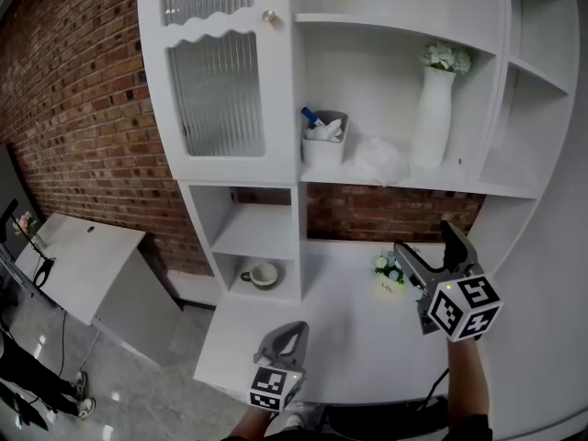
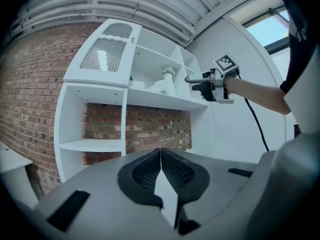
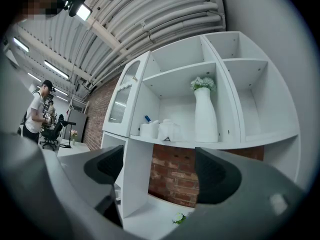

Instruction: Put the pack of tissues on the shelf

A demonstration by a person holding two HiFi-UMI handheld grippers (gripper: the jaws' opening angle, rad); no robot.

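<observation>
A soft white pack of tissues point(image 1: 379, 161) lies on the white wooden shelf point(image 1: 478, 189) of the wall unit, against the brick wall on the far side of the white counter point(image 1: 349, 338). It sits between a small white pot holding a blue pen point(image 1: 323, 141) on its left and a tall white ceramic vase with pale flowers point(image 1: 434, 118) on its right. It is just beside the vase; whether the two touch is not clear.

The right gripper point(image 1: 428, 243) hangs over the right part of the counter, below the shelf. Its fingers point(image 3: 215, 176) stand wide apart with nothing between them. The left gripper point(image 1: 287, 333) is low at the near edge, its fingers point(image 2: 175, 171) pressed together and empty.

With the pack on the shelf and both tools free, the placing looks done.

The pack probably handles as light and squashy, with a thin wrap that may be slippery and crumples under pressure. If it needs moving, a gentle pinch across its middle from the near side should serve. Keep clear of the vase, which looks tall enough to tip.
</observation>
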